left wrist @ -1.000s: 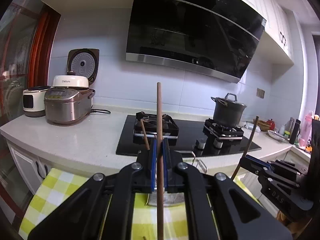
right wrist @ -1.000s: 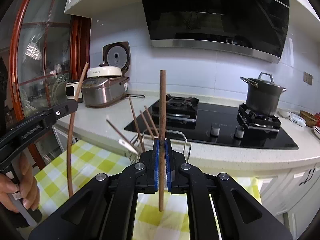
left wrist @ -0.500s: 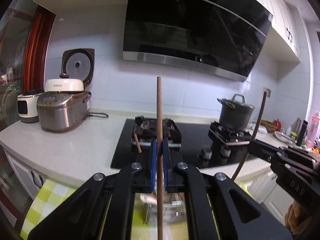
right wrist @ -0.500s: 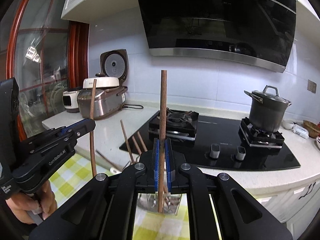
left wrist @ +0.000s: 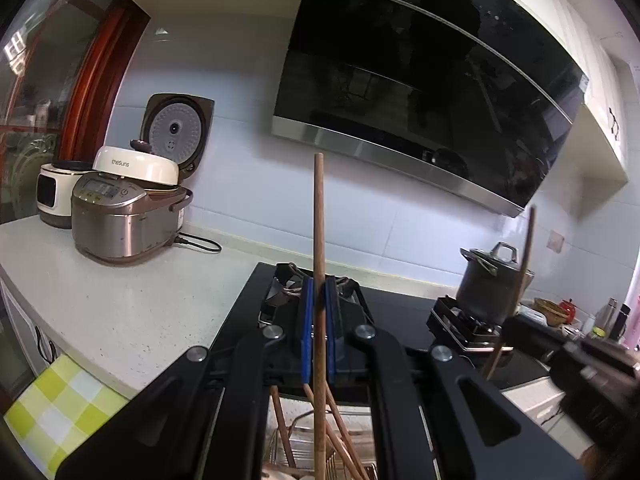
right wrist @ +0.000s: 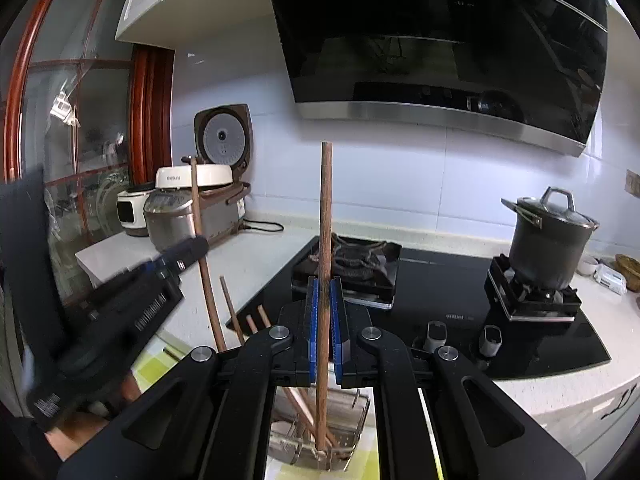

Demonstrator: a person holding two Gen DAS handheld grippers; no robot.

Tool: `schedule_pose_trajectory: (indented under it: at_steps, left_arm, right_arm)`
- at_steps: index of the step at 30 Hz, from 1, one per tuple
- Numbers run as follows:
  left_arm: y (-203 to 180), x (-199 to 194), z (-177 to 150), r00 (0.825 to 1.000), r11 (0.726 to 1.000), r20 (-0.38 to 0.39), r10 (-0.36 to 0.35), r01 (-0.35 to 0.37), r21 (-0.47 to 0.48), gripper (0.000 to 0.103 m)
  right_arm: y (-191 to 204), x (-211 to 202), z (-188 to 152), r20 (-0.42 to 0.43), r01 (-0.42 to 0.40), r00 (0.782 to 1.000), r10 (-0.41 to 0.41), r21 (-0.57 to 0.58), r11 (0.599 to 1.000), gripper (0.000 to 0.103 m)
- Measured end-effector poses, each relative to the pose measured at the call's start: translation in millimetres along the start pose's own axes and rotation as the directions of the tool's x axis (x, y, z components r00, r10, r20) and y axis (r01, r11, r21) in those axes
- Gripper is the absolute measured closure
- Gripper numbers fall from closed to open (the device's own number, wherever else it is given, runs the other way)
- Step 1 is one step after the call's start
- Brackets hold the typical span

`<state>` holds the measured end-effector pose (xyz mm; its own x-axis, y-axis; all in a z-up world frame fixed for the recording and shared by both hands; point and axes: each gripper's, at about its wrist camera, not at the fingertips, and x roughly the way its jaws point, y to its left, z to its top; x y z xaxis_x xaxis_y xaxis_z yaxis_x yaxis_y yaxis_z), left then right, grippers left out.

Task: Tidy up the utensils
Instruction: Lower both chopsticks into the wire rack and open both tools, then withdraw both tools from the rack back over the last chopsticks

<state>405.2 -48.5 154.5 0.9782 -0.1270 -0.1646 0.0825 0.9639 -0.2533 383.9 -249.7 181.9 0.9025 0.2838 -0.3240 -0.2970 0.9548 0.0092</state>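
Your left gripper clamps one brown wooden chopstick upright; your right gripper clamps another (both above the wire metal utensil basket).

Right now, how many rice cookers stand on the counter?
2. The big steel rice cooker with its lid open stands left of the stove; the small white one stands just behind it, further left. No others show.

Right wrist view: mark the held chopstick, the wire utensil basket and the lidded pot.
held chopstick point(right wrist: 326, 216), right wrist view, mid shaft above the jaws
wire utensil basket point(right wrist: 362, 420), right wrist view, right rim
lidded pot point(right wrist: 550, 248), right wrist view, side wall
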Motion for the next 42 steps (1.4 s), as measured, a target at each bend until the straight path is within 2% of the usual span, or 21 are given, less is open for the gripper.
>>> schedule_pose_trajectory:
  at_steps: [5,12,14,17,19,20,23,27,32,36,39,42]
  left_arm:
    - [5,13,-16,0.999,0.998,-0.001,0.043,-0.043,-0.036,0.097]
    - [14,26,-50,0.997,0.992,-0.006,0.083,-0.083,-0.093,0.097]
    - [11,28,-60,0.995,0.993,-0.012,0.102,-0.103,-0.061,0.097]
    - [5,21,-66,0.995,0.995,-0.005,0.096,-0.096,-0.007,0.095]
    - [8,18,-68,0.994,0.994,-0.014,0.105,-0.105,-0.010,0.082]
    - [10,17,-68,0.994,0.994,-0.020,0.107,-0.107,-0.017,0.079]
    - [13,10,-69,0.994,0.995,-0.029,0.103,-0.103,-0.004,0.079]
    - [17,-10,-64,0.994,0.994,-0.018,0.106,-0.107,-0.010,0.072]
    - [25,-52,-51,0.994,0.994,0.025,0.109,-0.110,0.004,0.059]
    - [38,-104,-44,0.991,0.992,0.057,0.121,-0.122,0.021,0.035]
    - [51,-139,-50,0.990,0.990,0.050,0.130,-0.133,0.056,0.017]
    - [67,-169,-69,0.991,0.984,-0.008,0.137,-0.135,0.117,0.015]
  right_arm:
    - [-7,6,4,0.015,-0.005,1.000,0.004,0.016,1.000,0.095]
    - [-15,37,-35,-0.058,0.015,0.998,-0.015,0.008,1.000,0.095]
    - [-17,44,-44,-0.085,0.017,0.996,-0.016,0.007,1.000,0.095]
    - [-21,51,-56,-0.118,0.022,0.993,-0.021,0.007,1.000,0.095]
    - [-25,53,-61,-0.129,0.007,0.992,-0.002,0.032,0.999,0.093]
    - [-26,52,-62,-0.132,0.003,0.991,0.003,0.043,0.999,0.093]
    - [-26,46,-64,-0.129,-0.002,0.992,0.009,0.052,0.999,0.092]
    - [-23,27,-63,-0.101,-0.002,0.995,0.008,0.064,0.998,0.068]
    - [-21,-7,-61,-0.070,0.006,0.998,0.000,0.089,0.996,0.068]
    - [-12,-45,-72,-0.049,0.001,0.999,0.004,0.105,0.994,0.067]
    - [1,-71,-97,-0.064,-0.010,0.998,0.017,0.117,0.993,0.064]
    - [14,-85,-124,-0.091,-0.018,0.995,0.030,0.129,0.991,0.061]
